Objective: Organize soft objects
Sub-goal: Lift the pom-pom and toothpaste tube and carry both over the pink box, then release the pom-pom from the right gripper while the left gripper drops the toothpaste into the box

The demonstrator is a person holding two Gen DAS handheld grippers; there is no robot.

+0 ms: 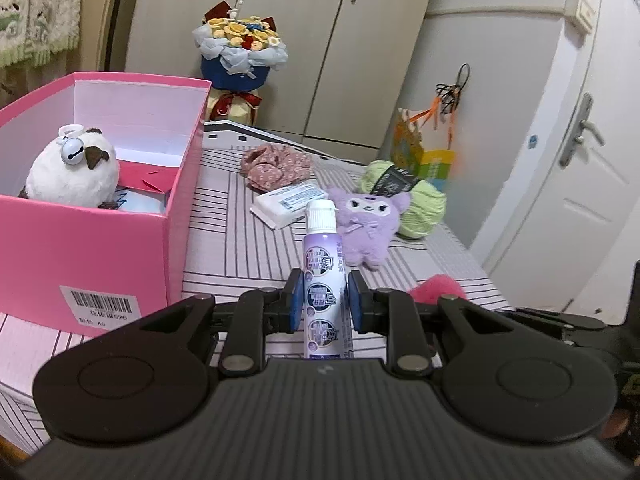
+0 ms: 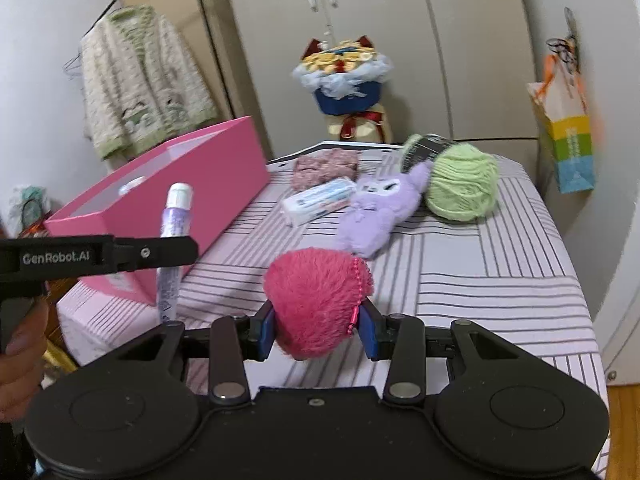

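a purple tube (image 1: 325, 280) with a white cap is held upright between the blue pads of the left gripper (image 1: 324, 300), which is closed on it, just right of the pink box (image 1: 120, 248). a pink pompom (image 2: 316, 300) with a bead chain is clamped in the right gripper (image 2: 318, 334), above the striped cloth (image 2: 480, 280). in the box a white plush (image 1: 72, 172) with a bell is seen against the near wall. farther back on the cloth, a purple plush (image 1: 368, 224) is laid beside a white packet (image 1: 288, 202), with green yarn (image 1: 416, 204) touching it on the right. a floral fabric piece (image 1: 276, 166) is found behind the packet. a bouquet (image 1: 240, 56) is stood before the wardrobe (image 1: 320, 40).
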